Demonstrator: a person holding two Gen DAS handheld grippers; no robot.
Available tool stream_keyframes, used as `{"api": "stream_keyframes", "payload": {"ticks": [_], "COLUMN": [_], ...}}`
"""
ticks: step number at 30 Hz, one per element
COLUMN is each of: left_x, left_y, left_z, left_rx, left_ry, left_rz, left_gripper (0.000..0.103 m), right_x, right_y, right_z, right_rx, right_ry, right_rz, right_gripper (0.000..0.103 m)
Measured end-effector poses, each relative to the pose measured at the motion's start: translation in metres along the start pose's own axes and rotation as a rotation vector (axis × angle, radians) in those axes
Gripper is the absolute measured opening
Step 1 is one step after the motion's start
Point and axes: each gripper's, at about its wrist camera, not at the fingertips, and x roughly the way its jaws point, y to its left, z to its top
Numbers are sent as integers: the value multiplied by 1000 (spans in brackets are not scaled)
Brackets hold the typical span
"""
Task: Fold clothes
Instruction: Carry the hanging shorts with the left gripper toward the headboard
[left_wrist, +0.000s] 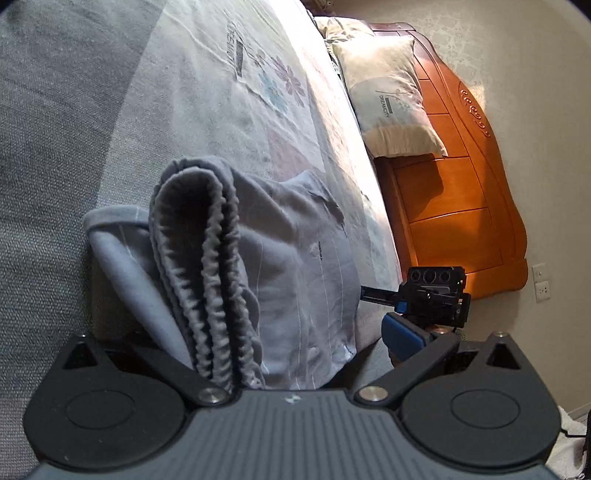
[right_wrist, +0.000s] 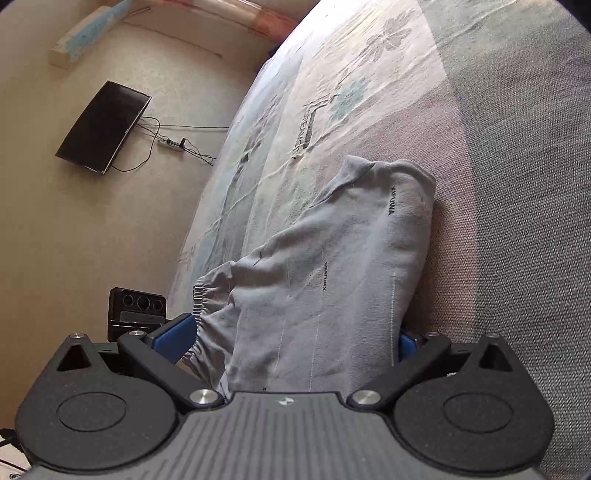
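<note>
A folded grey garment (left_wrist: 288, 258) with a ruched elastic waistband (left_wrist: 207, 277) lies on the bed and fills the gap of my left gripper (left_wrist: 262, 339). That gripper is open: its blue right finger (left_wrist: 402, 339) stands wide of the cloth, and the left finger is hidden behind it. In the right wrist view the same garment (right_wrist: 351, 251), printed with small black lettering, sits between the wide-spread blue fingers (right_wrist: 173, 336) of my open right gripper (right_wrist: 290, 339). The two grippers are side by side, each seeing the other's camera block (left_wrist: 432, 291) (right_wrist: 136, 310).
The bed has a pale floral cover (left_wrist: 221, 92) (right_wrist: 369, 92) and a coarse grey blanket (left_wrist: 48, 147). A pillow (left_wrist: 391, 99) leans on the orange wooden headboard (left_wrist: 461, 184). On the far wall hang a dark screen (right_wrist: 103, 127), a power strip (right_wrist: 171, 144) and cables.
</note>
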Motion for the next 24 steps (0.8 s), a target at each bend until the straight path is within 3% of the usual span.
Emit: {"api": "stream_keyframes", "payload": {"ticks": [4, 9, 14, 20, 24], "left_x": [-1, -2, -6, -11, -11], "left_y": [9, 7, 3, -15, -25], "left_z": [9, -2, -1, -4, -3], "left_rx": [-83, -50, -86, -66, -38], "left_ry": [-66, -55, -97, -139, -136], "left_rz": [-64, -63, -81, -135, -142], "left_gripper": [102, 102, 102, 102, 102], "right_x": [7, 15, 9, -8, -9], "right_y": [1, 3, -6, 5, 8], "right_z": [1, 2, 7, 11, 11], "right_rx": [13, 42, 139, 123, 98], "right_ry": [25, 56, -3, -33, -16], "right_rz": [34, 83, 167, 248, 205], "right_gripper": [103, 103, 103, 103, 103]}}
